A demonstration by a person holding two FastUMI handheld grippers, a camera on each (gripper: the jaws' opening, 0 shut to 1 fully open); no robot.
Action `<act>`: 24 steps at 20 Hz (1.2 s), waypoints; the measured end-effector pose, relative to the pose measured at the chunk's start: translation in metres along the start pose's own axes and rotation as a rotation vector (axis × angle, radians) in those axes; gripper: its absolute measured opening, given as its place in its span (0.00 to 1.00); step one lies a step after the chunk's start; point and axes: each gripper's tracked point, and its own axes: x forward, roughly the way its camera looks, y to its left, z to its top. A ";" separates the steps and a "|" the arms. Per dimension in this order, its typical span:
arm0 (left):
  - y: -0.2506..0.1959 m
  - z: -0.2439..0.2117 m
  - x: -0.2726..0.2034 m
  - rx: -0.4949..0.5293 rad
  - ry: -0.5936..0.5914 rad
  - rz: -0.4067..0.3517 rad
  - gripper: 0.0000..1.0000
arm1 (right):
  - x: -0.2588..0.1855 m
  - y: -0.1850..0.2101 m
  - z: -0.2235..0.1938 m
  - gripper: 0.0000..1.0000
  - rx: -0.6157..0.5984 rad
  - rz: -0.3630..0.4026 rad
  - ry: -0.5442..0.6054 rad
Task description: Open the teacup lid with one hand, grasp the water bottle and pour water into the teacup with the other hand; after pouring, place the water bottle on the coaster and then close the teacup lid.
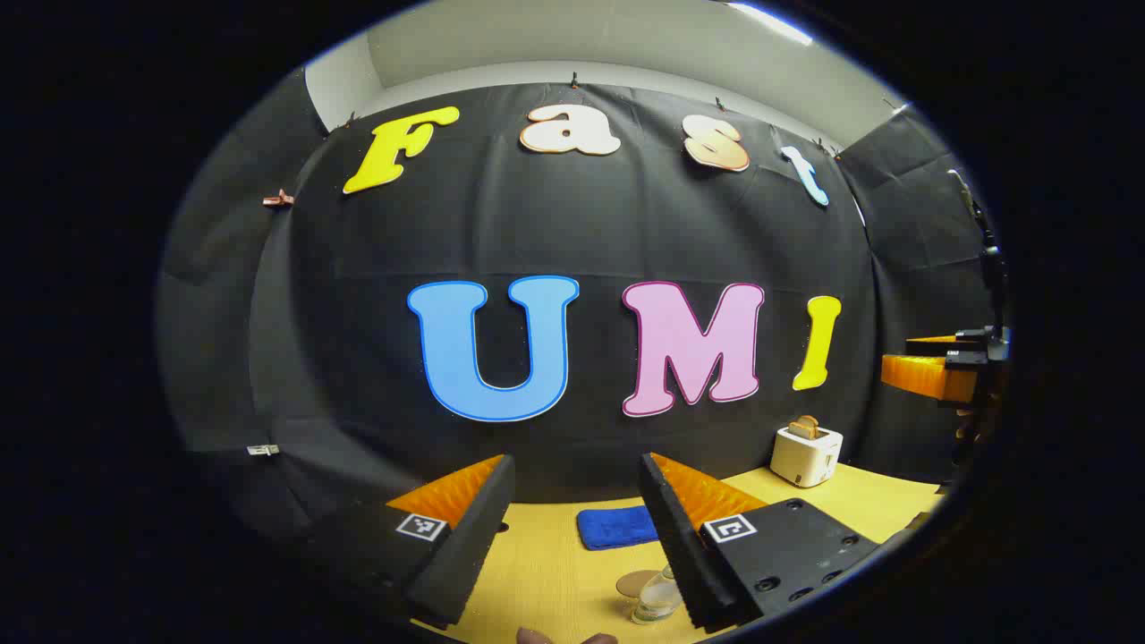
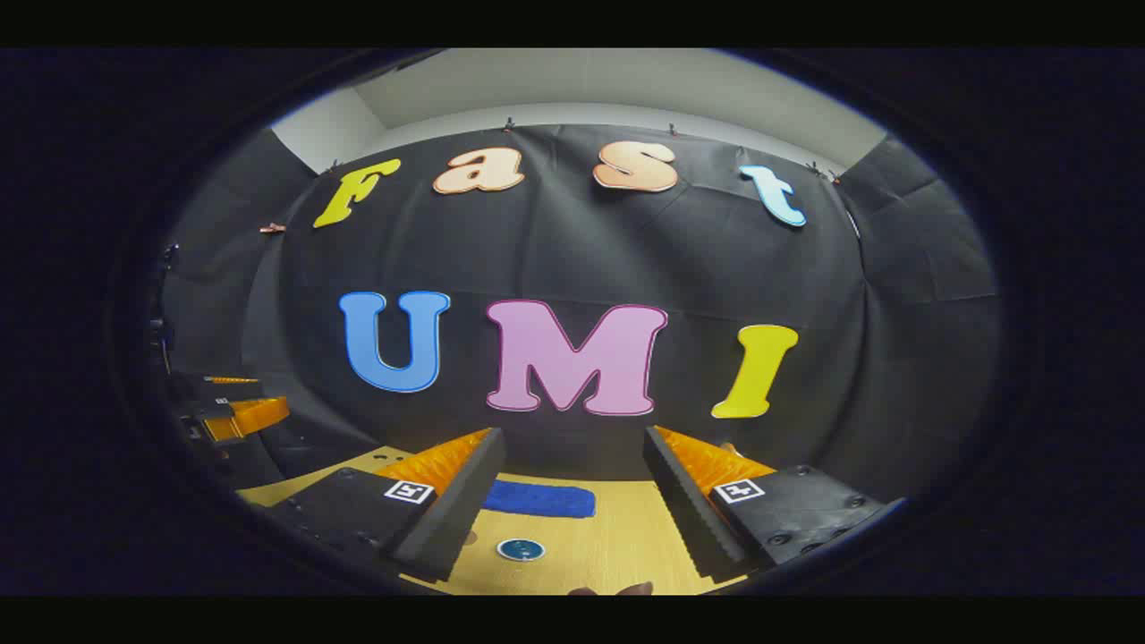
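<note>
My left gripper is held above the yellow table, open, with nothing between its fingers. Below it, beside the right finger, stands a clear glass vessel; whether it is the teacup or the water bottle I cannot tell. A flat brownish disc, likely the coaster, lies just behind it. My right gripper is also open and empty, high over the table. Under it sits a small round blue-topped object. Each gripper appears at the edge of the other's view: right gripper, left gripper.
A folded blue cloth lies near the back of the table. At the back right stands a white toaster with a slice in it. The black booth wall rises right behind the table.
</note>
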 end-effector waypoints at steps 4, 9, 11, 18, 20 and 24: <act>0.002 0.001 0.002 -0.001 0.005 0.006 0.89 | 0.003 0.001 0.001 0.96 -0.031 0.015 -0.001; 0.000 0.001 0.006 0.002 0.009 0.004 0.89 | 0.005 0.002 0.000 0.96 -0.026 0.038 -0.003; -0.002 0.001 0.007 0.002 0.012 -0.004 0.90 | 0.005 0.002 -0.001 0.98 -0.023 0.041 -0.001; -0.005 0.000 0.009 0.005 0.022 -0.010 0.94 | 0.007 0.003 -0.003 0.96 -0.018 0.050 0.001; -0.007 -0.001 0.010 0.009 0.019 -0.012 0.94 | 0.007 0.003 -0.004 0.98 -0.018 0.050 0.005; -0.014 -0.008 0.008 0.018 0.014 -0.016 0.94 | 0.015 0.009 -0.019 0.98 -0.023 0.078 0.014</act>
